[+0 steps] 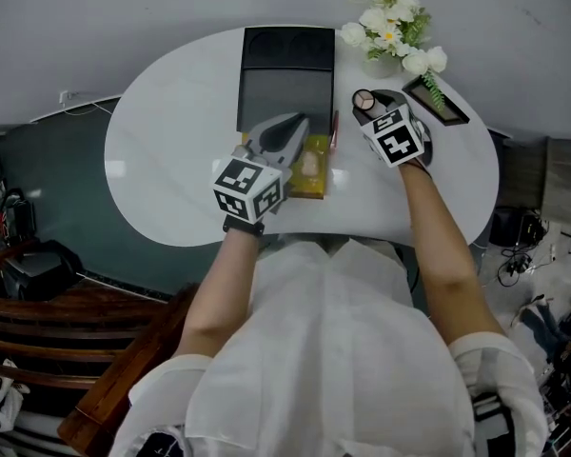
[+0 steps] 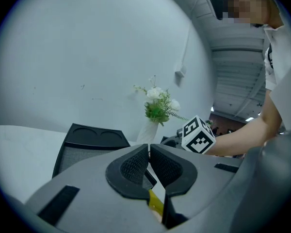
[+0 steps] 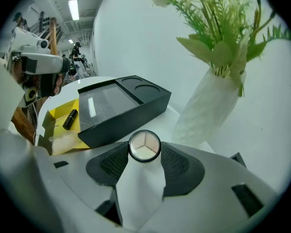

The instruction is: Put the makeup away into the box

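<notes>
Round compact [image 3: 144, 146] pinched by its rim in the right gripper [image 1: 371, 105], near the vase [image 3: 211, 106], probably for carrying to the open yellow box [image 3: 53, 115]. Left gripper [image 2: 149, 154] pressed together on nothing, poised over that box beside the black case [image 1: 287, 74]. Lipstick [image 3: 70, 119] inside the box seen only in the right gripper view; spacing of both grippers only in the head view.

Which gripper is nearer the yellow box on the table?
Left. The left gripper is directly over the yellow box; the right gripper, holding a round compact, is off to the box's right, near the flowers.
</notes>
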Demonstrator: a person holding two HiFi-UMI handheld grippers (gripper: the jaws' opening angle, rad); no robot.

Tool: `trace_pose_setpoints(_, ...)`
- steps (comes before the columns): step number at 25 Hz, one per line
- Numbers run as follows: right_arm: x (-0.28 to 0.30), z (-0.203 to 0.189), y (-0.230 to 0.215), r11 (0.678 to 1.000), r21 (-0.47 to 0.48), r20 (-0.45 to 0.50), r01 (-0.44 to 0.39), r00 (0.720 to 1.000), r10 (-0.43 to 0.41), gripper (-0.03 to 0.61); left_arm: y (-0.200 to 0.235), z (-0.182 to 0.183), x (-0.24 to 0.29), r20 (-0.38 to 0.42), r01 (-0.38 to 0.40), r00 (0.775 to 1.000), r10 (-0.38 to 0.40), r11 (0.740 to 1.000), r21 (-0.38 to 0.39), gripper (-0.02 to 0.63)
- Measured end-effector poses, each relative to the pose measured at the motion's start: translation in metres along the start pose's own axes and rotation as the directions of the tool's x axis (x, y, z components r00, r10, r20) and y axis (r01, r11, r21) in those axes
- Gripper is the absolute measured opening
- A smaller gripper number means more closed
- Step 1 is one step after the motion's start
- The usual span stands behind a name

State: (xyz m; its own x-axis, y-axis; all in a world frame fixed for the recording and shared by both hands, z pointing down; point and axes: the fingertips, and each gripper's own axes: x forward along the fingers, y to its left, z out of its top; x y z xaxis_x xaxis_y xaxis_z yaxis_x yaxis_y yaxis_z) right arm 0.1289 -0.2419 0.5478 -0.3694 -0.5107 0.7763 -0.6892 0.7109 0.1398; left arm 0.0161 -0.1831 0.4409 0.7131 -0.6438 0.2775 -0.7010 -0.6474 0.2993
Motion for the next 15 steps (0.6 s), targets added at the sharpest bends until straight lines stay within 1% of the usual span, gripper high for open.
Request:
trace_pose_setpoints(6,-0.026,0.029,0.023,1.0,-0.016,0.056,0.006,0.998,-0.006,0.209,0.012,0.004,-0.027,0.023,-0.02,1.0,0.02,1.0,0.002,0.026)
trace_pose_setpoints(10,-0.034,0.042,0.052,0.999,-0.026,0.076,-0.032,0.997,0.034,0.209,0.021,0.0,-0.047,0.032,-0.038,0.999,0.038,0.999,-0.003,0.026)
trace_pose_setpoints(15,-0.035,0.054,0.101,0.992,-0.078,0.072,-0.095,0.992,0.101,0.209,0.031,-0.006,-0.072,0.044,-0.061,0.997,0.061,0.998,-0.016,0.026)
